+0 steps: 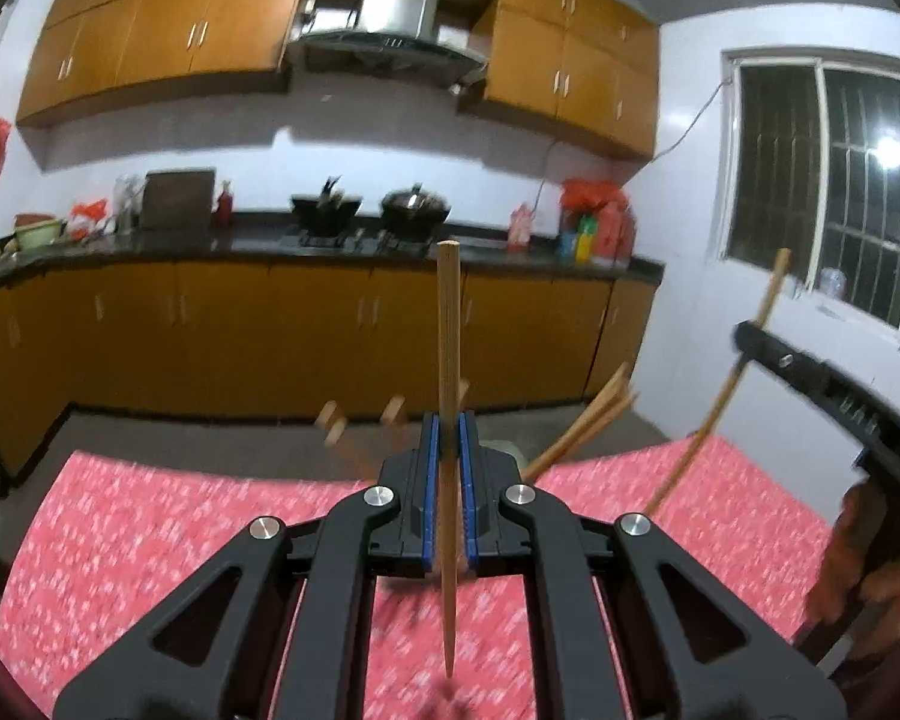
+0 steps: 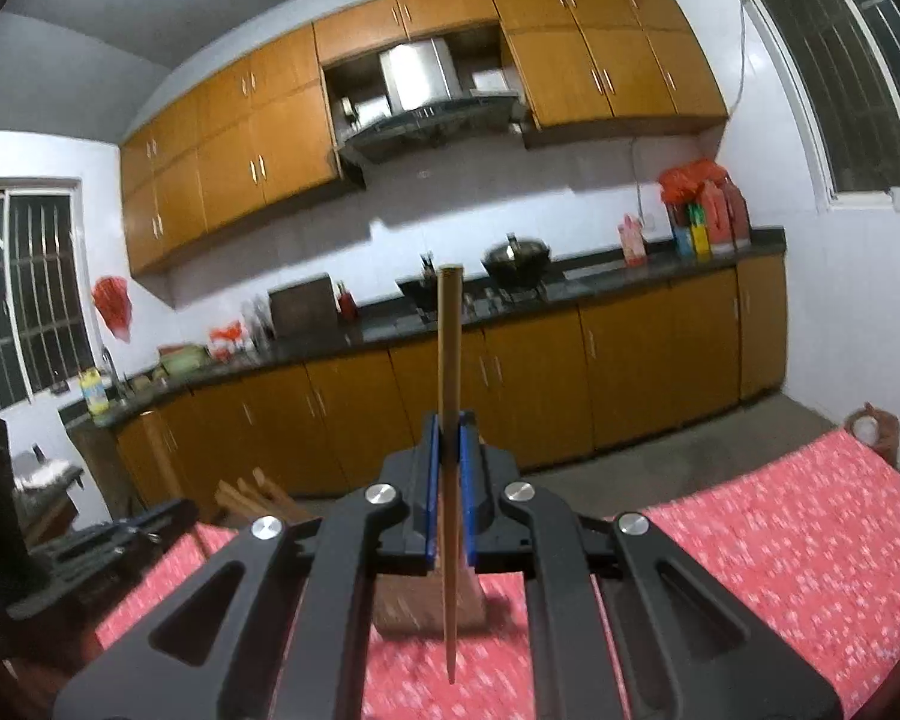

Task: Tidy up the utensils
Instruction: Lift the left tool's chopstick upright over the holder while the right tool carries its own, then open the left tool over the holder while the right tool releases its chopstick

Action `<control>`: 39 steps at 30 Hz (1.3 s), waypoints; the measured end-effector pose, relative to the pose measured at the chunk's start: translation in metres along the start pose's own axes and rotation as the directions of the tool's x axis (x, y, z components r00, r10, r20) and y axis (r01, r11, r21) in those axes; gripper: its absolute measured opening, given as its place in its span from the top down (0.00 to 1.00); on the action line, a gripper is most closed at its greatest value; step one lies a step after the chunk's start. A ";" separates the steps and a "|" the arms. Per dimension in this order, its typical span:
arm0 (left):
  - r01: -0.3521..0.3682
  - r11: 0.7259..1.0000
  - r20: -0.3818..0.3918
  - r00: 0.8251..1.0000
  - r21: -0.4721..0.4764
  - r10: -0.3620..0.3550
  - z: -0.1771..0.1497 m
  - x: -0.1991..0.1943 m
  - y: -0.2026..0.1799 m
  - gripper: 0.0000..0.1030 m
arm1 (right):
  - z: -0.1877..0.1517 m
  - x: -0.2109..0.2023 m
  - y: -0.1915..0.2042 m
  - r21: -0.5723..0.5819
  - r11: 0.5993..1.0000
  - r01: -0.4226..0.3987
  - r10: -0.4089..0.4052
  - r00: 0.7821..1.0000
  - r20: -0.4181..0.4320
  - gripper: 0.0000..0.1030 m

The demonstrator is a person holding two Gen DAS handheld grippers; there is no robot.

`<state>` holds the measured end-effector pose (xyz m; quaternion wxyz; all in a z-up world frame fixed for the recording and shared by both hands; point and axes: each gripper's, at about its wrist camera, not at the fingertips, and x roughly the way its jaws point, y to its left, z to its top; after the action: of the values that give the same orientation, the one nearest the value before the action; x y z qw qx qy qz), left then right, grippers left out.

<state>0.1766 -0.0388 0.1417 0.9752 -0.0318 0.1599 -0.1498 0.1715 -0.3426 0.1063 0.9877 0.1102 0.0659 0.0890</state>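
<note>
A blurred wooden holder [image 2: 429, 606] sits half hidden behind the right hand-held gripper [image 2: 449, 438]; each hand-held gripper, left [image 1: 449, 438] too, is clamped on 1 upright chopstick [image 1: 448, 360].

No readable text, label, brand, number or sign anywhere in either view. Packaging on the bottles [image 2: 699, 234] at the right end of the countertop [image 2: 606, 276], right of centre in the frame, too blurred and small to make out.
</note>
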 end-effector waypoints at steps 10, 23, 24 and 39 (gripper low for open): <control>-0.103 0.993 0.247 0.962 -0.065 0.116 0.054 0.024 -0.007 0.93 | 0.021 0.045 0.021 -0.038 0.999 0.012 -0.006 0.988 0.152 0.93; -0.147 0.985 0.202 0.966 -0.087 0.162 0.027 0.078 0.001 0.93 | -0.013 0.107 0.011 -0.033 0.999 0.032 -0.031 0.999 0.033 0.92; -0.139 0.986 0.171 0.973 -0.096 0.154 0.023 0.081 0.005 0.93 | -0.015 0.108 0.010 -0.026 0.999 0.027 -0.026 0.999 0.024 0.92; -0.119 0.979 0.162 0.976 -0.164 0.145 0.028 0.034 0.028 0.59 | -0.007 0.046 0.005 0.011 1.000 -0.009 0.008 0.999 0.047 0.56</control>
<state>0.2240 -0.0217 0.1546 0.9878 -0.1089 0.0876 -0.0684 0.2148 -0.3279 0.0957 0.9880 0.1181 0.0426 0.0902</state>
